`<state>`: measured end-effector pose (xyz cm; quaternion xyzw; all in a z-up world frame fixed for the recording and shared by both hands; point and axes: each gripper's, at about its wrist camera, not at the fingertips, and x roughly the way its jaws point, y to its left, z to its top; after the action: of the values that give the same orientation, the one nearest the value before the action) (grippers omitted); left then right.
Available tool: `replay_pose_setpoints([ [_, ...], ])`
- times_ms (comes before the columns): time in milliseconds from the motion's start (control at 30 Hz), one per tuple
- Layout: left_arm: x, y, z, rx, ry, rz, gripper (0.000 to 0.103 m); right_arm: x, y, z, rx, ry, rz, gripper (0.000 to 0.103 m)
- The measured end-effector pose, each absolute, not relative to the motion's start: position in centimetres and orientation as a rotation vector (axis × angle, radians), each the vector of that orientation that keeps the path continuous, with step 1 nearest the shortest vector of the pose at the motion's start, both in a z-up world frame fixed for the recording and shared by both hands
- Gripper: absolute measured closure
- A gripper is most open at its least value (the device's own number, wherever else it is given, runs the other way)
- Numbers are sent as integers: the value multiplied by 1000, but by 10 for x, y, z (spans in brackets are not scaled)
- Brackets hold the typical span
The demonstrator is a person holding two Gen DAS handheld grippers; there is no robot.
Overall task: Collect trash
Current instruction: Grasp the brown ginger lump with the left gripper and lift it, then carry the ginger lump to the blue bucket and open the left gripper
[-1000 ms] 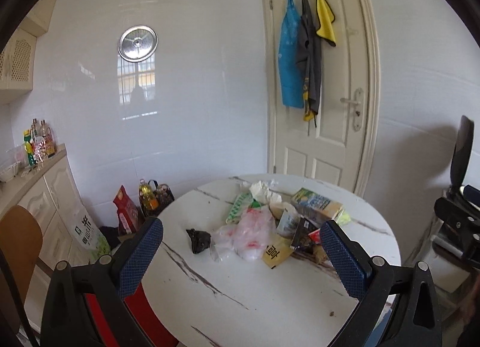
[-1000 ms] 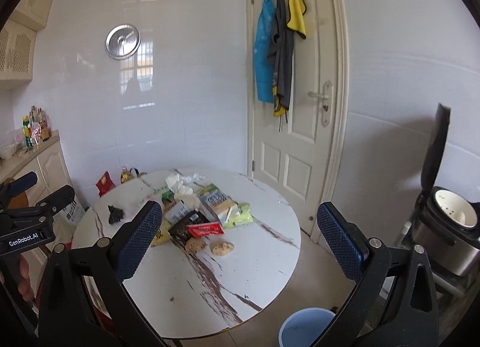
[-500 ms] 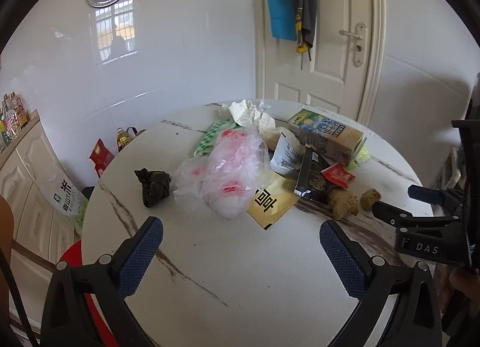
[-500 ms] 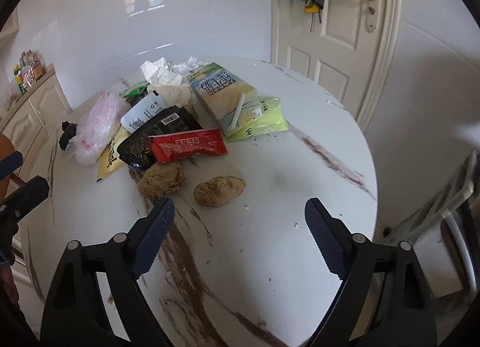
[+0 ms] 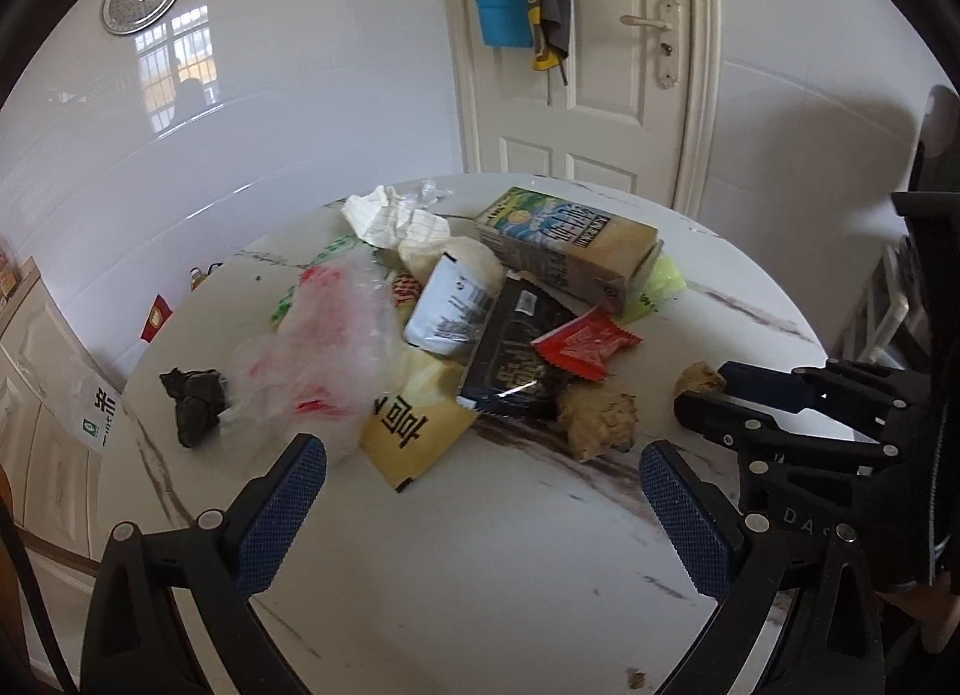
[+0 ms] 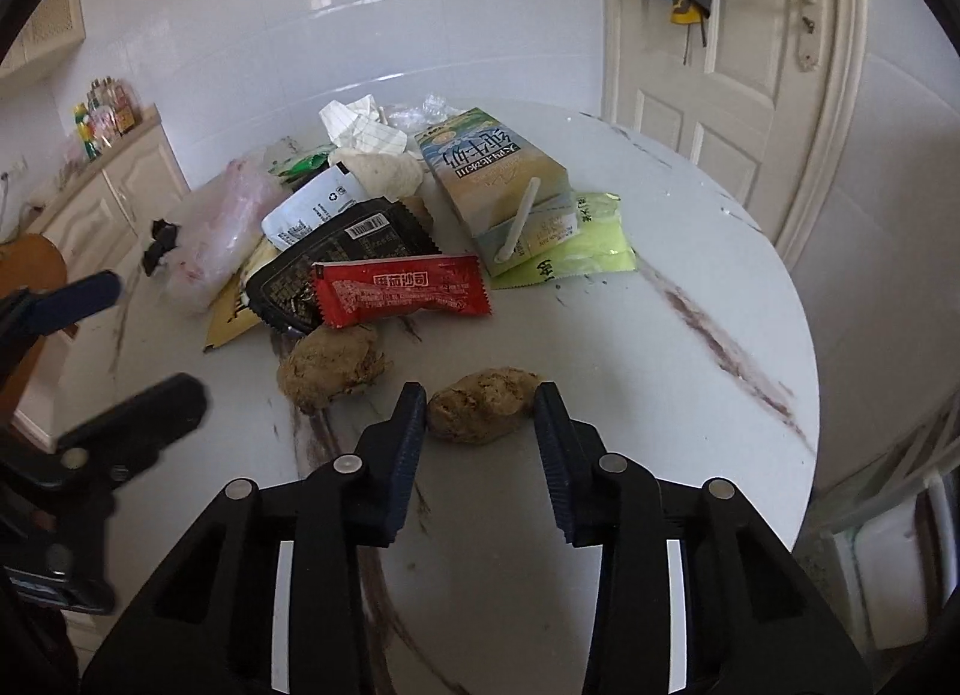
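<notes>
The round marbled bench (image 6: 690,347) carries a heap of rubbish. Largest is the milk carton (image 6: 498,179) lying on its side with a straw on it. Beside it are a clear plastic bag (image 5: 324,347), a black snack wrapper (image 6: 342,251) and a red sauce sachet (image 6: 402,290) lying over that wrapper. Nearest the edge lie two brown lumps.

The right gripper (image 6: 480,413) has its jaws partly spread to either side of the nearer brown lump (image 6: 483,404), the pads close against its ends; whether they already bite cannot be told. The other brown lump (image 6: 333,365) sits just beside it, apart from the pads.

The left gripper (image 5: 480,509) hovers above bare bench in front of the yellow packet (image 5: 414,431), jaws spread wide and holding nothing.

The step in hand looks like picking up that nearer lump. It seems crumbly, so close gently and squarely across it. Keep the pads low to the bench so it does not roll out, and lift straight up, clear of its neighbour.
</notes>
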<state>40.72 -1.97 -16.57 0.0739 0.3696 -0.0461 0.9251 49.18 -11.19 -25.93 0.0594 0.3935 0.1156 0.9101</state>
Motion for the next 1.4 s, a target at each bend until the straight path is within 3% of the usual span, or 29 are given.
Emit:
replay_pose_setpoints([
  [433, 456, -57, -194, 162, 859, -19, 5, 448, -163, -265, 287, 755, 287, 72],
  [467, 458, -55, -195, 155, 861, -22, 8, 448, -164, -266, 292, 755, 296, 72],
  [567, 463, -45, -198, 78, 892, -70, 39, 446, -163, -269, 315, 745, 318, 72],
  [667, 464, -38, -199, 38, 893, -106, 49, 445, -163, -272, 326, 733, 330, 72],
  [700, 463, -36, -198, 36, 891, -110, 55, 445, -163, -272, 329, 730, 331, 72],
  [733, 462, -34, -198, 26, 890, -116, 69, 443, -163, -272, 332, 728, 333, 72],
  [767, 459, -31, -196, 4, 891, -136, 74, 441, -163, -273, 335, 726, 337, 72],
  [1067, 423, -31, -181, 3, 873, -138, 75, 423, -170, -271, 390, 687, 363, 72],
  [1400, 381, -106, -145, 86, 811, -302, 75, 381, -221, -269, 491, 614, 284, 72],
])
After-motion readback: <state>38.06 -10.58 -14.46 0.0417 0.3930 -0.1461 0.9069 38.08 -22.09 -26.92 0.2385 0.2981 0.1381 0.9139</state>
